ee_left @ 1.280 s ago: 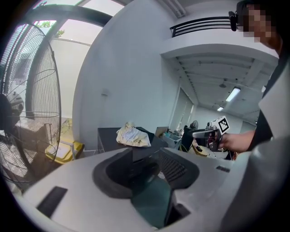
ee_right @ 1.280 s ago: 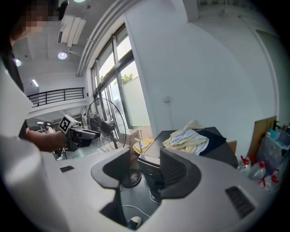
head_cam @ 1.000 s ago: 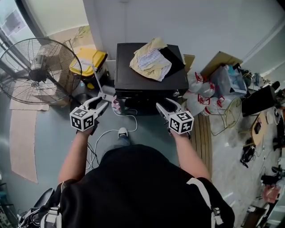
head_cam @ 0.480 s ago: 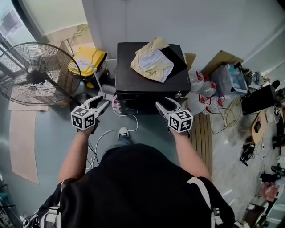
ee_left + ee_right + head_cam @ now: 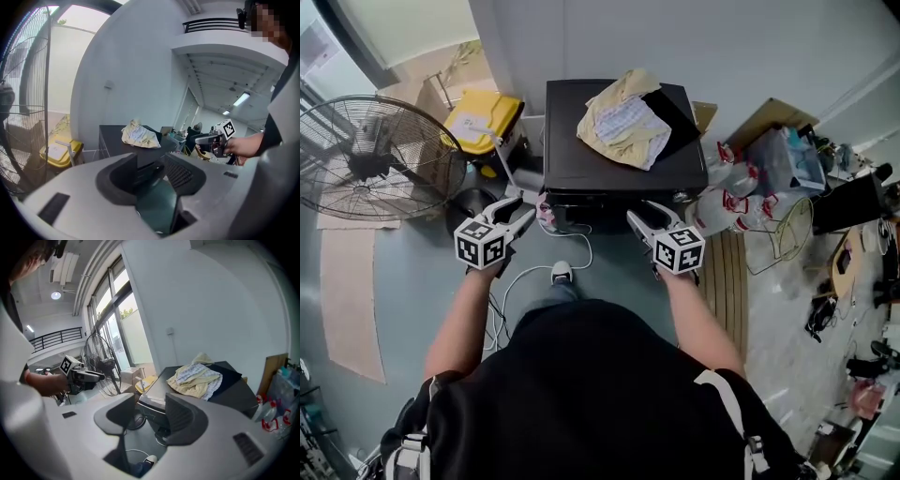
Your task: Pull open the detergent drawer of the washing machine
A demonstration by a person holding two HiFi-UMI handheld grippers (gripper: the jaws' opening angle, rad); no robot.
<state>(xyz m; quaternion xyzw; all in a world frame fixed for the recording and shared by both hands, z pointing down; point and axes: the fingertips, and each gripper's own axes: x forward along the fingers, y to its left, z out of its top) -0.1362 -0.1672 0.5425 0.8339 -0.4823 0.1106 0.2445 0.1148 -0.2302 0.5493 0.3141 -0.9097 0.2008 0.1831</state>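
The black washing machine (image 5: 581, 159) stands against the wall, with a crumpled yellow and white cloth (image 5: 623, 117) on its lid. Its front top edge (image 5: 614, 199) faces me; I cannot make out the detergent drawer. My left gripper (image 5: 521, 211) hangs open in front of the machine's left front corner, apart from it. My right gripper (image 5: 643, 213) is open by the right front corner. The left gripper view frames the machine (image 5: 117, 138) between empty jaws and shows the right gripper (image 5: 211, 139). In the right gripper view the machine's front (image 5: 150, 411) sits between empty jaws.
A large floor fan (image 5: 375, 155) and a yellow bin (image 5: 483, 122) stand left of the machine. A white cable (image 5: 534, 277) runs over the floor by my shoe (image 5: 562, 273). White bags (image 5: 727, 202) and clutter crowd the right side.
Both grippers have edged a little closer to the machine's front and slightly lower. Their jaws stand as wide as before.
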